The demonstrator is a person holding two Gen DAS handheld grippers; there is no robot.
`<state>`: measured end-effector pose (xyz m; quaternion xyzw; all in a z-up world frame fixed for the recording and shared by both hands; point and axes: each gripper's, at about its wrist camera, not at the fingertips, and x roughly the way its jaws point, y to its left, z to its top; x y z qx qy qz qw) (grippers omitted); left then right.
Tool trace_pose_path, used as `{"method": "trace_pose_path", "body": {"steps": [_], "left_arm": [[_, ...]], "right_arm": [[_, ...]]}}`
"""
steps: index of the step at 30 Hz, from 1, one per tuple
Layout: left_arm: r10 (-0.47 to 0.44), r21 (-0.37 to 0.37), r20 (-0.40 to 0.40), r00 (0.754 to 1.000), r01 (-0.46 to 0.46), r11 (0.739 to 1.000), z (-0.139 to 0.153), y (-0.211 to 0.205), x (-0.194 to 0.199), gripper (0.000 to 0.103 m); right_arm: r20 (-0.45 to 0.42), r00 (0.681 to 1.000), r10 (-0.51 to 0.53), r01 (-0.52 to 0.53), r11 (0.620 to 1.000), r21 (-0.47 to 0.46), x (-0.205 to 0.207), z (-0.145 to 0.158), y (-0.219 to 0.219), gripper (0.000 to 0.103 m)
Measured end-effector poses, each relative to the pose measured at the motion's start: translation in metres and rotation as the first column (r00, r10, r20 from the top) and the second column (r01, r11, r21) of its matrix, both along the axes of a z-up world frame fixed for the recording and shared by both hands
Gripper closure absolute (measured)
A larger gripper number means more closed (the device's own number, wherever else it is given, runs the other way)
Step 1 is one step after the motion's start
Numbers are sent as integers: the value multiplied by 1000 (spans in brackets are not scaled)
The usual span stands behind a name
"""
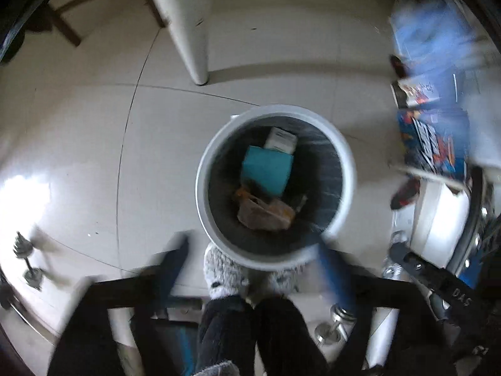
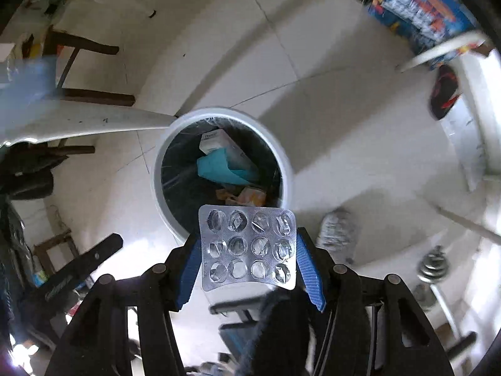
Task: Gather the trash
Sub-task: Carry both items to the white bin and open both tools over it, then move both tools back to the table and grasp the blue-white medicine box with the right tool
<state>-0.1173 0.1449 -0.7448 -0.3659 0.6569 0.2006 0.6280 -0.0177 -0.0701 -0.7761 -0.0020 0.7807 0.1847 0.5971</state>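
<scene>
Blister pack [image 2: 247, 247]: empty, featherlight foil — thin, bendy; pinched by its side edges, poised just over the bin [image 2: 162, 169] rim
Right gripper [image 2: 249, 269]: clamped on the pack
Left gripper [image 1: 250, 269]: spread apart, holding nothing

Below you, the round white-rimmed waste bin [image 1: 275, 188] stands on the pale tiled floor [image 1: 94, 125], just ahead of your grey fuzzy slippers [image 1: 224, 274]. In it, the white cardboard carton [image 1: 281, 139] lies far, the teal paper packet [image 1: 267, 169] in the middle, the crumpled orange wrapper [image 1: 266, 213] near. Your right gripper [image 2: 249, 250] holds the silver foil blister pack [image 2: 249, 247] above the bin's near rim. A white furniture leg [image 1: 188, 25] stands beyond the bin, to the left.
</scene>
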Motion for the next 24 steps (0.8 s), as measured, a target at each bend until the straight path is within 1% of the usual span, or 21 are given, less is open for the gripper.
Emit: {"method": "trace_pose_path", "body": {"steps": [2, 3, 5, 6, 9, 11, 14, 16, 18, 20, 22, 24], "left_arm": [[11, 20, -16, 1000, -11, 1000, -10, 2, 0, 11], [5, 36, -29, 1000, -4, 999, -12, 3, -1, 11], [-9, 64, -37, 999, 11, 998, -7, 5, -3, 11], [-20, 77, -37, 999, 23, 997, -2, 5, -3, 11], [-59, 117, -49, 997, 64, 991, 15, 5, -4, 10], [-83, 136, -55, 995, 89, 987, 30, 2, -4, 10], [-106, 155, -52, 993, 113, 982, 50, -2, -4, 10], [-131, 181, -63, 989, 140, 973, 70, -6, -4, 10], [-145, 201, -68, 987, 155, 967, 89, -9, -5, 10], [-153, 205, -61, 986, 163, 965, 110, -11, -8, 10], [-170, 216, -62, 984, 179, 960, 135, -16, -11, 10], [-186, 220, -59, 981, 194, 956, 162, -20, -16, 10]], "right_arm": [[-19, 1000, 9, -9, 1000, 28, 0, -21, 10, 30], [-19, 1000, 20, -19, 999, 36, -1, -27, 15, 29], [-3, 999, 47, -47, 998, 39, -2, -33, 20, 13], [9, 998, 57, -57, 998, 34, -1, -31, 22, 1], [55, 994, 93, -94, 996, 4, 2, -16, 22, 0], [86, 990, 111, -111, 994, -13, 4, 1, 21, 0], [127, 982, 142, -139, 990, -34, 5, 33, 21, 0], [155, 973, 170, -160, 985, -70, 4, 50, 21, 0], [185, 962, 202, -183, 976, -115, 2, 72, 22, 0], [201, 954, 224, -199, 970, -141, 0, 100, 19, 0], [211, 948, 239, -209, 966, -154, -3, 124, 17, 0], [222, 940, 258, -223, 960, -168, -7, 153, 17, 0]]}}
